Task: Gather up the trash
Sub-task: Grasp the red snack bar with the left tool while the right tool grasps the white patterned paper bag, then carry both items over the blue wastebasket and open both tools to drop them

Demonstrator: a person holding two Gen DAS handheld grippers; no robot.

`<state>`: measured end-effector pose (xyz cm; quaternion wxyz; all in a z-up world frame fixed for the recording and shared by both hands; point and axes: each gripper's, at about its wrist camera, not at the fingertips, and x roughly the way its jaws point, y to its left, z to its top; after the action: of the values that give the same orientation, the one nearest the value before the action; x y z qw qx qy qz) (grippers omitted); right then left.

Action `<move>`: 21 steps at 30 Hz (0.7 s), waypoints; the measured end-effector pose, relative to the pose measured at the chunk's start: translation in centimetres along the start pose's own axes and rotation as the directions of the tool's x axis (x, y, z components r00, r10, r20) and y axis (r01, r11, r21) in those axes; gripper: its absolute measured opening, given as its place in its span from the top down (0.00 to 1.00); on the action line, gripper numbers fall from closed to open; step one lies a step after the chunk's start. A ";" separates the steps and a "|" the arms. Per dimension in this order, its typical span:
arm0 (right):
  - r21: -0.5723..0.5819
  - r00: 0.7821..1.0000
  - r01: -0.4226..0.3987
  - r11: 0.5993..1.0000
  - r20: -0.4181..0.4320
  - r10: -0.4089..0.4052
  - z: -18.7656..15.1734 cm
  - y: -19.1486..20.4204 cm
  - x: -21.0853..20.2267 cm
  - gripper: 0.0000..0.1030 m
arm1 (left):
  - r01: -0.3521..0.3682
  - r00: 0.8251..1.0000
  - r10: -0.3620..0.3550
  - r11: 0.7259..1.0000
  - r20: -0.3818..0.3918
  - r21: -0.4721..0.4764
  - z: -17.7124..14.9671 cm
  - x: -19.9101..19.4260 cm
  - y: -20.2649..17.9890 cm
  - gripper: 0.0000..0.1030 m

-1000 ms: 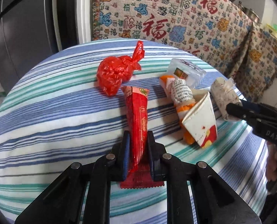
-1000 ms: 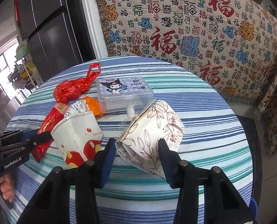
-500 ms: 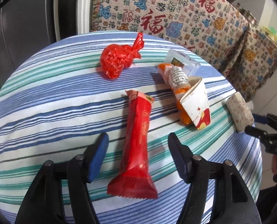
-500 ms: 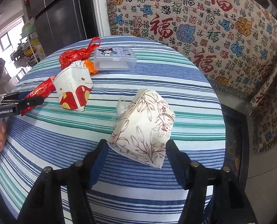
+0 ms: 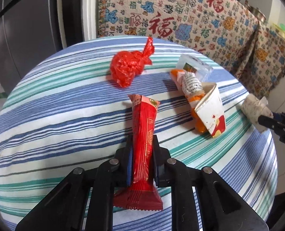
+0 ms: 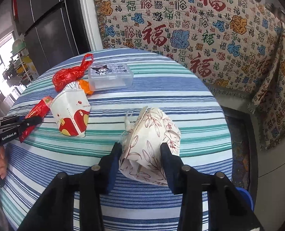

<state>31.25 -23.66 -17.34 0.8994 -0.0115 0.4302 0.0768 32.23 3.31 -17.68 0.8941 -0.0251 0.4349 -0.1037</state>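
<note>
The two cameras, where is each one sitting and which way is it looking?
Left wrist: on the left gripper, looking down along its fingers, closing on the red wrapper; right gripper at the edge.
Right wrist: on the right gripper, closing on the floral paper cup; a hand shows.
Both share the striped table, red bag.

On the table [image 5: 52, 115], in the left wrist view, the snack wrapper [image 5: 144, 127] lies at centre, its near end between the left gripper [image 5: 142, 150] jaws; the knotted bag [image 5: 130, 68] at eleven o'clock beyond it; the paper cup [image 5: 211, 111] at two o'clock, the plastic box [image 5: 196, 65] behind it; the folded mask [image 6: 152, 144] at three o'clock near the table's edge, between the right gripper [image 6: 141, 154] jaws.
</note>
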 end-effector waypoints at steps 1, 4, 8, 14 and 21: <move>0.005 1.000 -0.004 1.000 0.009 0.004 -0.1 -0.2 -0.3 0.61 | 0.001 1.000 -0.001 1.000 0.010 -0.008 0.0 -0.3 0.2 0.87; 0.005 0.999 -0.018 1.000 0.028 0.018 -0.3 -0.4 -1.3 0.61 | 0.020 0.999 -0.019 0.999 0.039 -0.034 0.2 -1.4 0.6 0.88; 0.001 0.999 -0.024 1.000 0.045 0.024 -0.5 -0.5 -2.1 0.61 | 0.040 0.996 -0.037 0.998 0.080 -0.043 0.4 -3.1 0.3 0.89; -0.004 0.997 -0.034 0.999 0.067 0.034 -0.9 -1.0 -3.6 0.61 | 0.099 0.991 -0.097 0.995 0.090 -0.020 0.5 -4.3 -2.5 0.89; 0.001 0.997 -0.028 1.000 0.072 0.028 -2.0 -2.2 -5.1 0.61 | 0.151 0.986 -0.154 0.987 0.066 0.050 0.1 -4.4 -7.4 0.90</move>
<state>26.89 -26.70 -14.69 0.9132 -0.0017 0.3975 0.0893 28.40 -3.02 -13.19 0.8986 -0.0420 0.3976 -0.1805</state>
